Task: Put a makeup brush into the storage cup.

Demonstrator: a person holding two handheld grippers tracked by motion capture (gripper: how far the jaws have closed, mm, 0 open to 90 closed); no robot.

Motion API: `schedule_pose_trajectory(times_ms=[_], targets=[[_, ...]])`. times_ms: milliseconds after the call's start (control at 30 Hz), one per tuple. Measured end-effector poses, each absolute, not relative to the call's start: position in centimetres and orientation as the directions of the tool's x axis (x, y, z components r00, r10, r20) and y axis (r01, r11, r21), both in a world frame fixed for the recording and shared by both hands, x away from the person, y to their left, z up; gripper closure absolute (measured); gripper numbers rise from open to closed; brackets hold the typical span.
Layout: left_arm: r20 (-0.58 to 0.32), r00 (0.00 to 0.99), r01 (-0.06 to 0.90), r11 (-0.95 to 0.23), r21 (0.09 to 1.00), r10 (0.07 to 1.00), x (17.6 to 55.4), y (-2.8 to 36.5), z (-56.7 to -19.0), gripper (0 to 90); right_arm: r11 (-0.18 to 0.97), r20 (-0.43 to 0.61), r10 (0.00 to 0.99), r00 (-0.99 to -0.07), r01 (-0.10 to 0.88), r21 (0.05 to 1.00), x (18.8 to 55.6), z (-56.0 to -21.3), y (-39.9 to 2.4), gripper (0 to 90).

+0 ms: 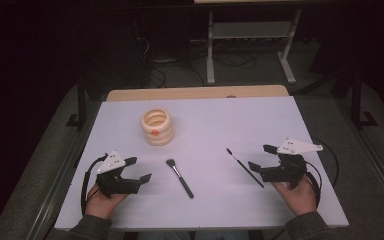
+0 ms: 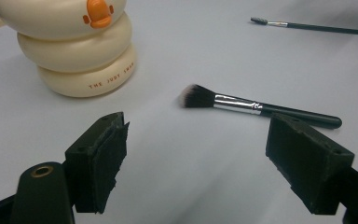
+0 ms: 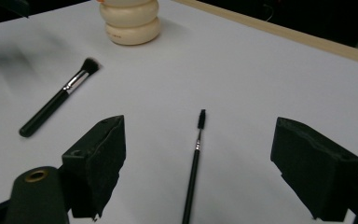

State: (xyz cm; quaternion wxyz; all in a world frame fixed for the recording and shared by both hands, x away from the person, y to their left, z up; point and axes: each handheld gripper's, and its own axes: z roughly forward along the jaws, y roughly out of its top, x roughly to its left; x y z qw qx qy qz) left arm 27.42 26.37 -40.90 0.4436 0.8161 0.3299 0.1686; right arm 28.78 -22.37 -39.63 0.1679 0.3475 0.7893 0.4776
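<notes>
Lying flat on the white bench [image 1: 205, 200]: powder brush [image 1: 179, 178] just ahead of left tongs [image 1: 141, 169], bristles toward far-left; thin spoolie brush [image 1: 244, 167] just beside right tongs [image 1: 261, 157], head likewise far-left. Both tongs spread wide, holding nothing. Further back, upright cream ringed holder [image 1: 157, 126], inside hidden.

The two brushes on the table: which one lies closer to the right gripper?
The thin brush with the small dark tip; it lies just beside the right gripper. The thicker brush with the fluffy head lies near the table's middle.

Lab: rig-framed white table [image 1: 280, 115], floor cables [image 1: 180, 70]
</notes>
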Motion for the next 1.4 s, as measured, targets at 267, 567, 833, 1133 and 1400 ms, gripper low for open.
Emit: schedule_pose_trajectory(times_ms=[267, 567, 833, 1133, 1400], targets=[[-0.03, 0.733, 0.384, -0.377, 0.843, 0.68, 27.2, 26.2, -40.8, 19.6, 0.329, 0.076, 0.699, -0.711, 0.414, 0.849, 29.1, -39.2, -21.3, 15.3], [-0.027, 0.735, 0.37, -0.367, 0.854, 0.678, 27.0, 26.3, -40.4, 19.6, 0.382, 0.04, 0.684, -0.728, 0.404, 0.831, 29.5, -37.5, -18.9, 14.6], [-0.034, 0.727, 0.376, -0.357, 0.855, 0.686, 27.0, 26.5, -40.3, 19.5, 0.398, 0.047, 0.665, -0.746, 0.407, 0.822, 30.2, -36.7, -17.8, 14.4], [-0.028, 0.728, 0.371, -0.358, 0.857, 0.685, 26.9, 26.5, -40.3, 19.5, 0.398, 0.066, 0.661, -0.747, 0.424, 0.814, 30.9, -35.8, -16.0, 13.9], [-0.032, 0.726, 0.371, -0.352, 0.86, 0.687, 27.0, 26.5, -40.3, 19.5, 0.435, 0.053, 0.643, -0.764, 0.422, 0.796, 31.4, -35.3, -14.0, 13.9]])
